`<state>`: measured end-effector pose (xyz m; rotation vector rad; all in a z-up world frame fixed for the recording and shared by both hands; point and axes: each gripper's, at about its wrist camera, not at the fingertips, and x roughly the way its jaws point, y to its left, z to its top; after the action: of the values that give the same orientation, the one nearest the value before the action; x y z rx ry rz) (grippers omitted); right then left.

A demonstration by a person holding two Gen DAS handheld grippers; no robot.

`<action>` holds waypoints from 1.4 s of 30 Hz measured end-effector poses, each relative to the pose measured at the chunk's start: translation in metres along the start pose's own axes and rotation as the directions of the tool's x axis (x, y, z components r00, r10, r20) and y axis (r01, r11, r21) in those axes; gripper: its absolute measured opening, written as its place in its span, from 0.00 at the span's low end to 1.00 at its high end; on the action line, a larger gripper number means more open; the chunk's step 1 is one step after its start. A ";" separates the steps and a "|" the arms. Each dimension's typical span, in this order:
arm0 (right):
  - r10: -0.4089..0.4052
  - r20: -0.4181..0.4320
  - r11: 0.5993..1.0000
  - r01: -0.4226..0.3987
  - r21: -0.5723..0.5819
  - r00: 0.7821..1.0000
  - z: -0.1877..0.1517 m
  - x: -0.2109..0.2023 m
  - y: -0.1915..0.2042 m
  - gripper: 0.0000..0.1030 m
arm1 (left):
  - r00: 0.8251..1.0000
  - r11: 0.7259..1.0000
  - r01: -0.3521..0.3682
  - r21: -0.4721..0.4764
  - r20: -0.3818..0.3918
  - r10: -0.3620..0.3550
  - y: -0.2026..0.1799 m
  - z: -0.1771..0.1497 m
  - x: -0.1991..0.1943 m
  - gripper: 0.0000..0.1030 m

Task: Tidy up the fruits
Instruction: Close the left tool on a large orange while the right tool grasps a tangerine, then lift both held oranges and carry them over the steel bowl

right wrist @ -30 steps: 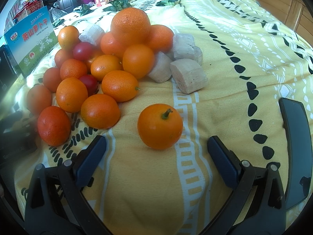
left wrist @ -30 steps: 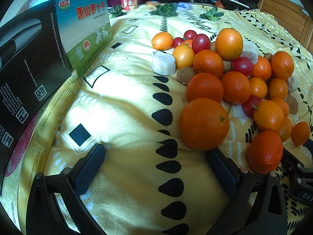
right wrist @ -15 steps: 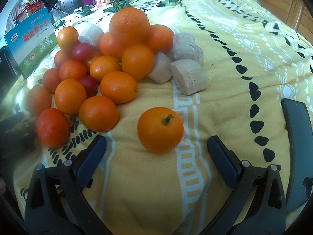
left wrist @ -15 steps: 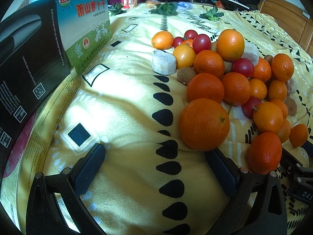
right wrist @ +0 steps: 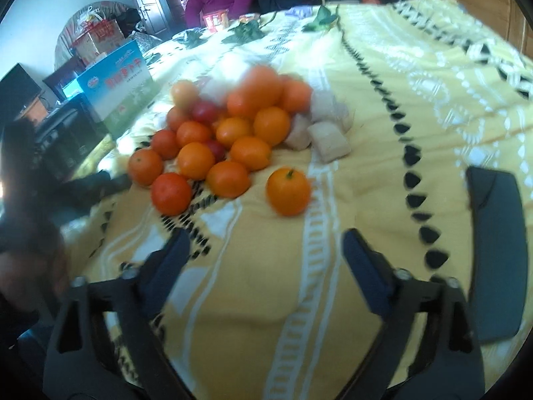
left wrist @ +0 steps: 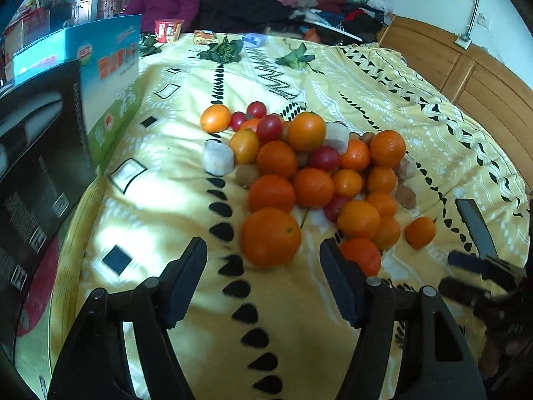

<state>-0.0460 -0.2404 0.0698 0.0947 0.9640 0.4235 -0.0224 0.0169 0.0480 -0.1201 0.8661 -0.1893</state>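
Though lettered orange, blue box (left wrist: 110, 66) unreadable.

Approx 16 oranges (left wrist: 270, 237), 5 cherry tomatoes (left wrist: 269, 128), 4 pale cut chunks (right wrist: 328, 141), 2 boxes (left wrist: 110, 76), 3 leaf sprigs (left wrist: 224, 51); some fruit hidden in pile.

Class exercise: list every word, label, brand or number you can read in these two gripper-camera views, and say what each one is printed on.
Blue and green carton: large orange Chinese characters and a round logo, too blurred to read here.
Black box: small white print and square codes, too small to read.
Red snack cup: printed label, too small to read.
Same blue and green carton in the right wrist view: blurred, unreadable.
No legible text anywhere else.
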 end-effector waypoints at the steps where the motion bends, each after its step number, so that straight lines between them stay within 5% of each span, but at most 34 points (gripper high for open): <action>1: 0.016 0.000 1.000 -0.016 0.002 1.000 0.000 0.000 0.002 0.76 | 1.000 1.000 0.001 0.009 -0.009 -0.001 -0.002 0.002 0.006 0.69; 6: 0.102 0.009 0.994 -0.101 -0.039 0.995 0.005 0.000 0.021 0.70 | 0.999 1.000 0.003 0.001 -0.032 -0.003 -0.007 0.007 0.024 0.68; 9: 0.135 -0.002 0.989 -0.135 -0.062 0.991 0.008 0.006 0.031 0.66 | 0.998 1.000 0.004 0.018 -0.056 -0.003 -0.007 0.005 0.030 0.49; 13: 0.151 -0.023 0.986 -0.152 -0.072 0.988 0.016 0.018 0.039 0.57 | 0.998 0.999 0.037 0.024 -0.045 -0.036 -0.002 0.002 0.022 0.45; 25: 0.050 -0.088 0.987 -0.063 -0.149 0.995 0.027 0.068 0.069 0.53 | 0.999 1.000 0.016 -0.022 0.043 -0.015 0.009 0.000 -0.039 0.45; 29: 0.017 -0.095 0.983 -0.034 -0.182 0.995 0.024 0.074 0.074 0.40 | 0.998 0.999 0.010 -0.032 0.057 -0.008 0.015 0.002 -0.054 0.45; 32: 0.017 -0.071 0.981 -0.030 -0.191 0.997 0.025 0.058 0.080 0.39 | 0.996 0.998 0.007 -0.060 0.086 -0.002 0.024 0.008 -0.074 0.44; 37: 0.050 0.036 0.973 -0.040 -0.226 0.998 0.051 0.009 0.105 0.39 | 0.980 0.993 -0.007 -0.121 0.199 0.031 0.050 0.027 -0.130 0.45; 42: 0.149 0.128 0.941 -0.101 -0.324 0.981 0.099 -0.029 0.168 0.39 | 0.941 0.971 -0.071 -0.230 0.307 0.142 0.113 0.041 -0.207 0.45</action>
<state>-0.0312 -0.0873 0.1932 -0.1028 0.7331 0.6750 -0.1086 0.1726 0.2076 -0.2985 0.5623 0.0293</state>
